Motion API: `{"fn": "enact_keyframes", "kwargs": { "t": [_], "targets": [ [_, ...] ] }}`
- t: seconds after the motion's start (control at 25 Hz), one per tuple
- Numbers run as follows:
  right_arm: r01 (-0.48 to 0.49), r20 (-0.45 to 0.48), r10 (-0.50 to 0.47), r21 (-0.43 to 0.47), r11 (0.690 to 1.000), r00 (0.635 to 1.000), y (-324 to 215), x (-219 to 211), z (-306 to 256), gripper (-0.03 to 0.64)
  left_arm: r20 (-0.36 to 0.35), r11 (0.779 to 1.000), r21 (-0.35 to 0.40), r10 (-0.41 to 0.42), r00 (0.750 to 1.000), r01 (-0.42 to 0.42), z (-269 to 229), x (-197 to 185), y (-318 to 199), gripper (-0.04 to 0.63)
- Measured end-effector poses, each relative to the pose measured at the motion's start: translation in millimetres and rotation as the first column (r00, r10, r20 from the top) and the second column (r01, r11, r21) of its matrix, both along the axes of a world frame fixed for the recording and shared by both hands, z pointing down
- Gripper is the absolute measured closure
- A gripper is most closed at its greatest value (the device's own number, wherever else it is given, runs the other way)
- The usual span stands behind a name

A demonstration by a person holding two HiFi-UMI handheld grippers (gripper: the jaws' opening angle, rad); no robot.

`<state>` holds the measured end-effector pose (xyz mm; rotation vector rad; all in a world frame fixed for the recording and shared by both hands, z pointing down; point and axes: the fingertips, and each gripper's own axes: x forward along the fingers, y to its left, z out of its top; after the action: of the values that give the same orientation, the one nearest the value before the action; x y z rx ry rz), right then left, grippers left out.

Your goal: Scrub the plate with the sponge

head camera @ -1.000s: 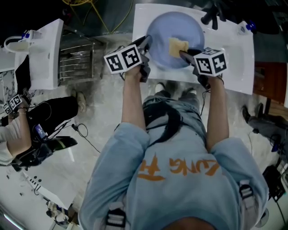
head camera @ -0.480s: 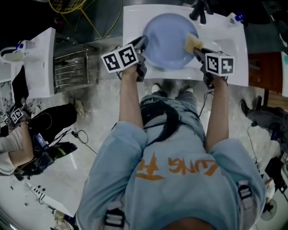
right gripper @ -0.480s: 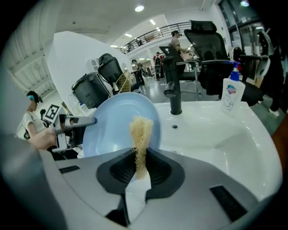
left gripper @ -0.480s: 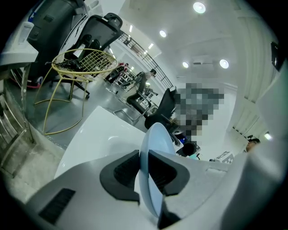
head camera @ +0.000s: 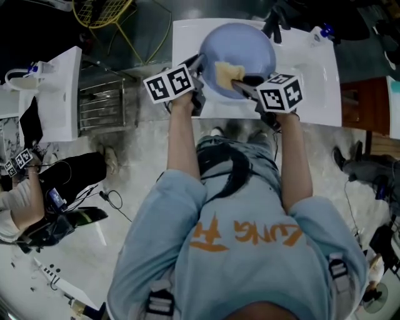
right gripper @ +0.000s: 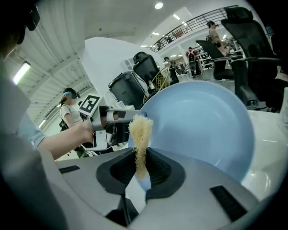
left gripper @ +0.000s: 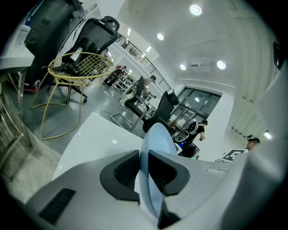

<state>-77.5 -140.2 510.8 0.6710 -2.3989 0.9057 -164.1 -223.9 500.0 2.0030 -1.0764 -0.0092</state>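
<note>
In the head view, the bowl of the sink (head camera: 312, 81) lay mostly hidden under the plate (head camera: 244, 44). Parts of the plate's lower rim vanished behind the left gripper (head camera: 200, 60) and the right gripper (head camera: 242, 83). The right gripper also covered the lower right of the sponge (head camera: 223, 70). The faucet (head camera: 275, 22) and a yellow wire chair (head camera: 103, 9) were cut by the top edge, and a second person (head camera: 22, 200) by the left edge.

In the left gripper view the plate stood edge-on, its face unreadable and its near rim buried between the pads. In the right gripper view the sponge's lower end sank out of sight between the pads. The distant people there were too small to make out.
</note>
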Motion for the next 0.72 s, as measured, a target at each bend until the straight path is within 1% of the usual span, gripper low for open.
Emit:
{"fn": "enact_keyframes", "kwargs": {
  "t": [0.2, 0.32, 0.44, 0.56, 0.72],
  "targets": [
    [0.104, -0.002, -0.104, -0.062, 0.993, 0.995, 13, -17, 12, 0.568, -0.009, 1.000, 0.023, -0.021, 1.000, 0.021, -6, -10, -2, 0.546],
    [0.125, -0.034, -0.128, -0.092, 0.988, 0.991, 19, -10, 20, 0.568, -0.003, 0.999, 0.029, -0.043, 0.999, 0.043, -8, -21, 0, 0.546],
    [0.075, -0.067, -0.084, -0.122, 0.990, 0.994, 18, 10, 28, 0.568, -0.003, 0.997, 0.038, -0.069, 0.998, 0.069, -10, -26, 1, 0.545],
    [0.009, -0.088, -0.020, -0.127, 0.992, 0.996, 12, 34, 33, 0.568, 0.001, 0.995, 0.051, -0.087, 0.996, 0.087, -10, -25, 1, 0.545],
    [-0.115, -0.120, 0.101, -0.111, 0.987, 0.988, 7, 74, 34, 0.566, 0.006, 0.995, 0.060, -0.084, 0.996, 0.084, -12, -15, 8, 0.546]
  ]
}}
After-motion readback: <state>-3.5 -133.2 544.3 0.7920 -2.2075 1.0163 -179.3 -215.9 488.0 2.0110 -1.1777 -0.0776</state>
